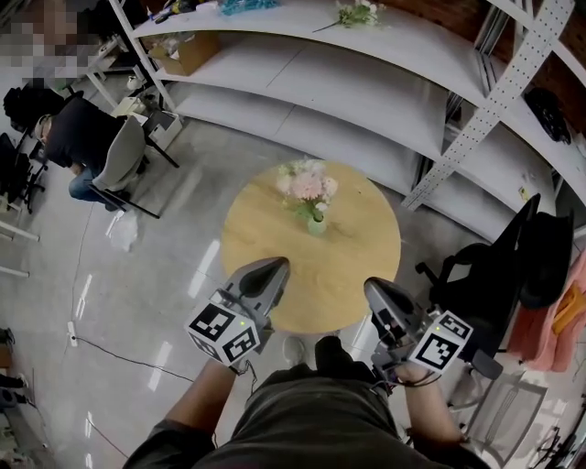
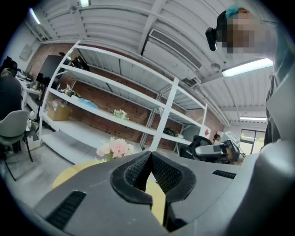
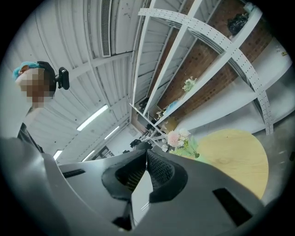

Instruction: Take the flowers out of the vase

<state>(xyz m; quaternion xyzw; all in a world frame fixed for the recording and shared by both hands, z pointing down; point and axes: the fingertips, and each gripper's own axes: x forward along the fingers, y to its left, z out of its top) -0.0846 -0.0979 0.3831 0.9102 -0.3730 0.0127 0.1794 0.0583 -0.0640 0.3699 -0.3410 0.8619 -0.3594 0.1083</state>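
Note:
A bunch of pink and white flowers (image 1: 307, 186) stands in a small pale green vase (image 1: 316, 223) on the far half of a round wooden table (image 1: 357, 266). My left gripper (image 1: 273, 267) hovers over the table's near left edge, shut and empty. My right gripper (image 1: 375, 289) sits by the near right edge, also shut with nothing in it. Both are well short of the vase. The left gripper view has the flowers (image 2: 115, 148) just beyond the touching jaw tips (image 2: 150, 155). In the right gripper view the flowers (image 3: 178, 137) rise past the closed tips (image 3: 146, 152).
White metal shelving (image 1: 366, 82) runs behind the table, with a cardboard box (image 1: 186, 50) and another flower sprig (image 1: 357, 13) on it. A person (image 1: 78, 137) sits on a chair at the left. A black office chair (image 1: 494, 275) stands at the right. A cable (image 1: 119, 357) lies on the floor.

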